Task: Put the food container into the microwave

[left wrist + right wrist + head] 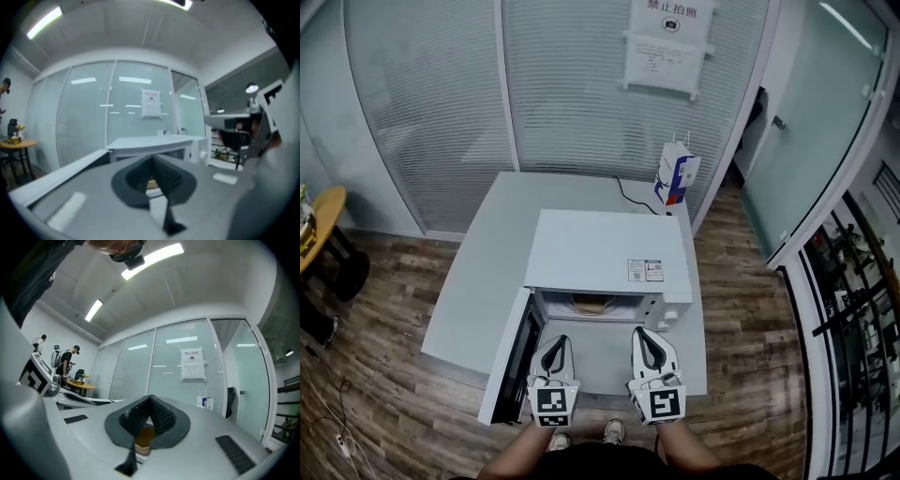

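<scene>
White microwave (609, 251) sits on my surface (478, 272) with its door (508, 361) swung wide to the left. I see the brown food container (591, 304) resting inside the cavity, just past the opening. My left hand-held gripper (557, 345) and right hand-held gripper (644, 339) hover side by side before that opening, clear of the container. Each has its jaws pressed together at the tips and grips nothing.
</scene>
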